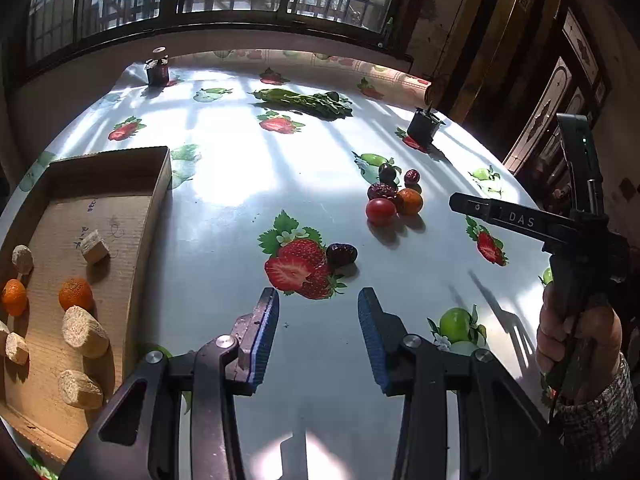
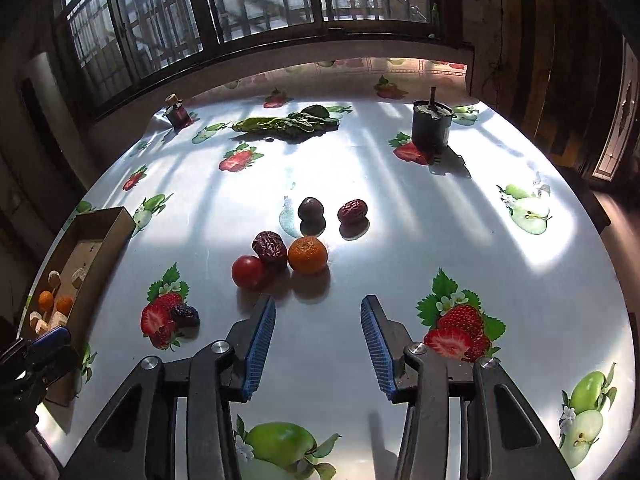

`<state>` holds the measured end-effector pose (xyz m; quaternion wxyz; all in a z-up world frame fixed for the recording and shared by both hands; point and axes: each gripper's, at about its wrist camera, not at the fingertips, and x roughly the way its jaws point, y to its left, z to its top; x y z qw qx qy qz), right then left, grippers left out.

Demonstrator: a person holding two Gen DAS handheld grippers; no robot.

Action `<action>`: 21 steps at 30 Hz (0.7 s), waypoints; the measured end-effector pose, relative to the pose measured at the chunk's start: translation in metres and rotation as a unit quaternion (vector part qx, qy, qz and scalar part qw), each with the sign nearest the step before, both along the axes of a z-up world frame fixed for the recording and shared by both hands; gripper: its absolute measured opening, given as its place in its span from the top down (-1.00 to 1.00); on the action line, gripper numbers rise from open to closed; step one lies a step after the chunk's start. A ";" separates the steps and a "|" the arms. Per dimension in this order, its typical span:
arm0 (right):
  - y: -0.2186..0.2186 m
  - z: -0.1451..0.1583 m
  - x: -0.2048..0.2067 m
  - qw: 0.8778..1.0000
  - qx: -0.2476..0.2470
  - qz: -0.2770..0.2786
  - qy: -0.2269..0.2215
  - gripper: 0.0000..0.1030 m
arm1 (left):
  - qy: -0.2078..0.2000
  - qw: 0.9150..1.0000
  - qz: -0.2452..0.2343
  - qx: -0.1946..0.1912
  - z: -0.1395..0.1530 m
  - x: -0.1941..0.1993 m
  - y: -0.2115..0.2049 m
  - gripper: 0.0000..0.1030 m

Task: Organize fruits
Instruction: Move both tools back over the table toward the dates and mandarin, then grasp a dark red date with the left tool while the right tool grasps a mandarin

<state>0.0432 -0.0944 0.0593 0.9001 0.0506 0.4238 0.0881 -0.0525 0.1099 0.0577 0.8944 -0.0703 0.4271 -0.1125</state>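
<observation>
Fingers (image 1: 264, 336) of my left gripper (image 1: 318, 336) and right gripper (image 2: 318, 344) stand partly open, empty. Fruit cluster (image 2: 288, 256) lies just ahead of the right; I'd straddle the orange (image 2: 308, 255) squarely, then carry it to the box (image 1: 158, 184).

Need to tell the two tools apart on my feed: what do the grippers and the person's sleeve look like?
Both grippers, left gripper and right gripper, have black angular frames with silver pivot bolts and blue ribbed pads. Seen from the side, the right one carries white "DAS" lettering and a small green light. The sleeve is a grey-and-white flecked knit.
</observation>
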 end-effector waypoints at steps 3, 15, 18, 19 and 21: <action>-0.005 -0.004 0.020 0.999 0.036 -0.016 -0.001 0.21 | 0.023 1.000 -0.020 -0.004 -0.016 0.022 -0.014 0.22; -0.010 -0.043 0.070 0.993 0.110 -0.035 0.028 0.21 | 0.042 0.998 -0.030 -0.040 -0.046 0.072 -0.026 0.23; -0.011 -0.048 0.073 0.991 0.126 -0.029 0.033 0.21 | 0.031 0.998 -0.034 -0.043 -0.047 0.071 -0.026 0.27; -0.011 -0.047 0.072 0.991 0.126 -0.027 0.032 0.21 | 0.028 0.998 -0.035 -0.043 -0.047 0.070 -0.026 0.27; -0.009 -0.049 0.072 0.991 0.128 -0.019 0.033 0.21 | 0.025 0.998 -0.040 -0.044 -0.048 0.070 -0.028 0.27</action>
